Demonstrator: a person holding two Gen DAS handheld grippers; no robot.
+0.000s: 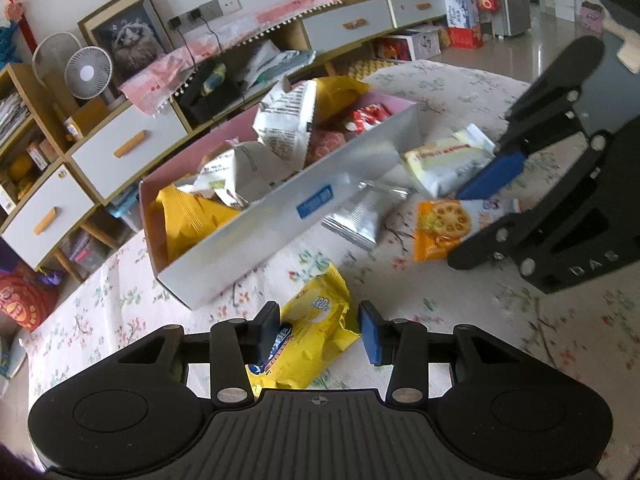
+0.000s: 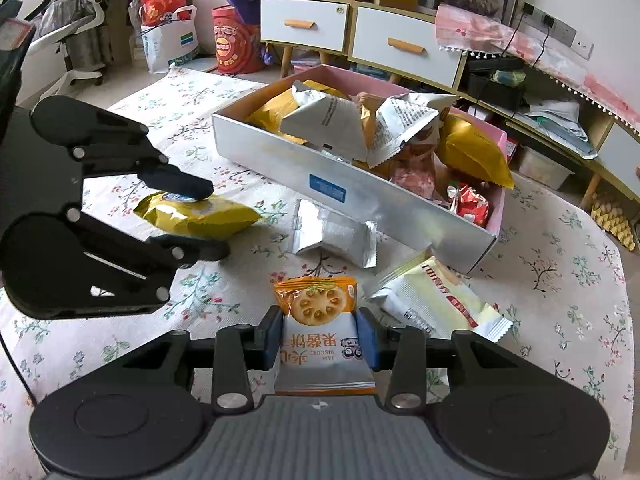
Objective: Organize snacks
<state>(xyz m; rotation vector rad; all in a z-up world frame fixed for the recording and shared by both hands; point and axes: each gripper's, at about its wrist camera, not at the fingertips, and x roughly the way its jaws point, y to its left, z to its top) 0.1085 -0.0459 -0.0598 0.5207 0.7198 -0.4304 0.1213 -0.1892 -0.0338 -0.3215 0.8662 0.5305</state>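
A long white box (image 1: 280,216) with a pink inside, also in the right wrist view (image 2: 360,196), lies on the flowered table and holds several snack packs. My left gripper (image 1: 319,330) is open around a yellow snack pack (image 1: 312,340), which also shows in the right wrist view (image 2: 200,216). My right gripper (image 2: 319,334) has its pads against both sides of an orange and white jam biscuit pack (image 2: 320,336), which also shows in the left wrist view (image 1: 440,228). A silver pack (image 2: 332,236) and a cream pack (image 2: 432,300) lie loose beside the box.
The flowered tablecloth (image 2: 560,320) covers the table. Behind it stand a low cabinet with white drawers (image 2: 404,48), small fans (image 1: 88,72), a framed picture and bags on the floor (image 2: 236,40). The table's edge runs along the left (image 1: 60,312).
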